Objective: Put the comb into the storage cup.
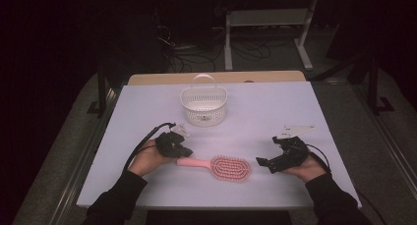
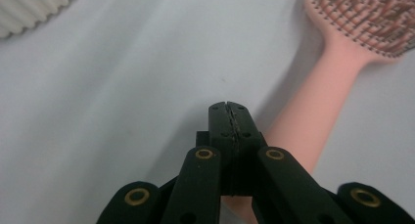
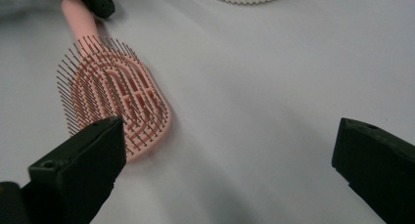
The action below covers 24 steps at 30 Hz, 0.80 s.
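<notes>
A pink hairbrush lies bristles up on the white table, its handle pointing left. My left gripper sits just over the handle's end, tilted down. In the left gripper view its jaws are pressed together with nothing between them, and the pink handle runs past on their right and under them. My right gripper rests to the right of the brush head, apart from it. In the right gripper view it stands wide open and bare, with the brush head just beyond its left jaw.
A white slotted basket with an upright handle stands at the middle back of the table; its wall also shows in the left gripper view. Bare table surface lies between the basket and the brush. Beyond the table are a dark floor, cables and a desk frame.
</notes>
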Tool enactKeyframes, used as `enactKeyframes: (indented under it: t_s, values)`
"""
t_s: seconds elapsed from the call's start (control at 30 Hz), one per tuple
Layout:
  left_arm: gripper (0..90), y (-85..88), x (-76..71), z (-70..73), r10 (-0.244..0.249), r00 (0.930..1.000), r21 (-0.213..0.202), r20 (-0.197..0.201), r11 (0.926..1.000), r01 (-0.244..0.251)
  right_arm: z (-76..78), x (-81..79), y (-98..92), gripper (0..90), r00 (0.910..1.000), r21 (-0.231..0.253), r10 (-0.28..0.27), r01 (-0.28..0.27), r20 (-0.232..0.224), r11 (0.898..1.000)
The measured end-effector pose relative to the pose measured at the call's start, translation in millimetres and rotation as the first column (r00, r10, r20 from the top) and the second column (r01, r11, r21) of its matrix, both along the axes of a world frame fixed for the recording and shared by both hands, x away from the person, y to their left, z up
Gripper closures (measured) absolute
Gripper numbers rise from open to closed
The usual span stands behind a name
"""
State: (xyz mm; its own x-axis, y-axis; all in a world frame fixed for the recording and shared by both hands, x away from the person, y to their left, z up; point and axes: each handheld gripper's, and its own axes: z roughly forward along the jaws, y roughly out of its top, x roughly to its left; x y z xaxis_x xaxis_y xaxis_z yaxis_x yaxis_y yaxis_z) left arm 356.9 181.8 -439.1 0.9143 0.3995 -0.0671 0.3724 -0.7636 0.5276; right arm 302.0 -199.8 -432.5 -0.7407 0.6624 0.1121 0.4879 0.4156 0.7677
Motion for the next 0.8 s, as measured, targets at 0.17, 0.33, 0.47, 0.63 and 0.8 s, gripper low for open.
enactKeyframes:
  t_s: [0.17,0.33,0.47,0.63,0.8]
  values:
    - [90.0,4.0,-9.4,0.8,-0.003,1.0000,-0.013,-0.008,0.9999,0.003,-0.2,0.1,0.5,0.0,1.0000,-0.003,0.001,-0.001,-0.001,1.000]
    - [90.0,8.0,-19.9,0.3,-0.009,0.9998,-0.016,-0.019,0.9998,0.009,-0.1,0.1,0.6,0.0,1.0000,-0.003,0.002,-0.002,0.002,1.000]
    - [90.0,12.1,-21.0,0.0,0.010,0.9998,-0.042,-0.016,0.9991,-0.010,-0.3,0.3,1.1,0.0,1.0000,-0.003,0.005,-0.005,0.004,1.000]
    - [76.3,21.1,-18.8,9.1,0.047,0.9988,-0.090,0.013,0.9949,-0.045,-0.6,0.2,1.5,0.0,0.9999,-0.002,0.010,-0.010,0.004,1.000]
    - [55.9,41.1,-16.9,21.4,0.106,0.9939,-0.220,0.033,0.9709,-0.096,-1.4,0.5,1.2,0.0,0.9999,0.001,0.008,-0.008,0.008,1.000]
